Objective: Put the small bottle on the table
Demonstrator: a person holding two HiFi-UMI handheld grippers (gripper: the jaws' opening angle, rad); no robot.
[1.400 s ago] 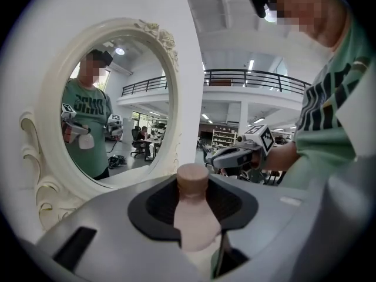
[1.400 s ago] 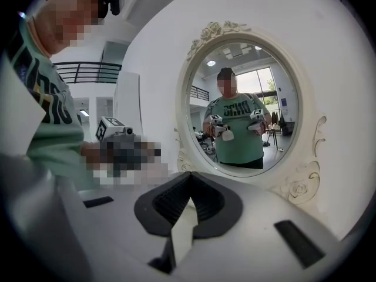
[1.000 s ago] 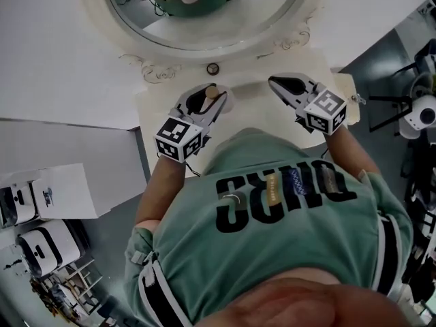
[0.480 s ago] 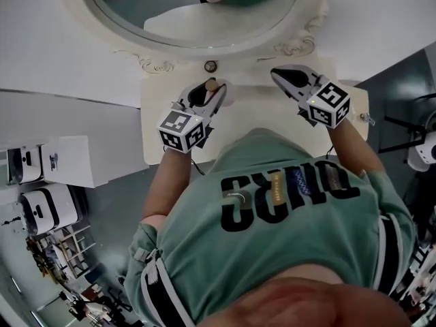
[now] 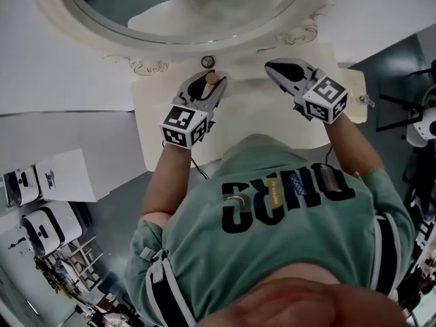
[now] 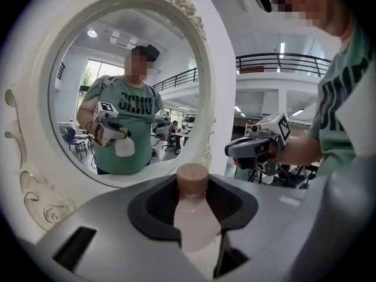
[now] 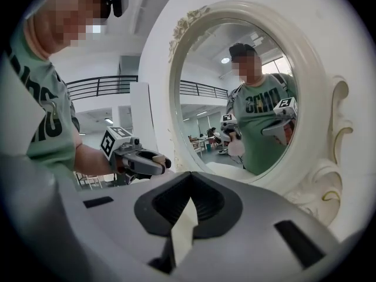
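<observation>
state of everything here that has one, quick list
small bottle: gripped between the left claw's jaws, roughly upright, not yet set down
bottle cap: on
left claw: shut on the small bottle
right claw: jaws together, nothing held
mirror: standing upright at the back of the table, reflecting the person
table: bare between the two claws

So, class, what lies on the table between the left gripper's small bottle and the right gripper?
Nothing: the head view shows only bare cream table between small bottle and right gripper.
</observation>
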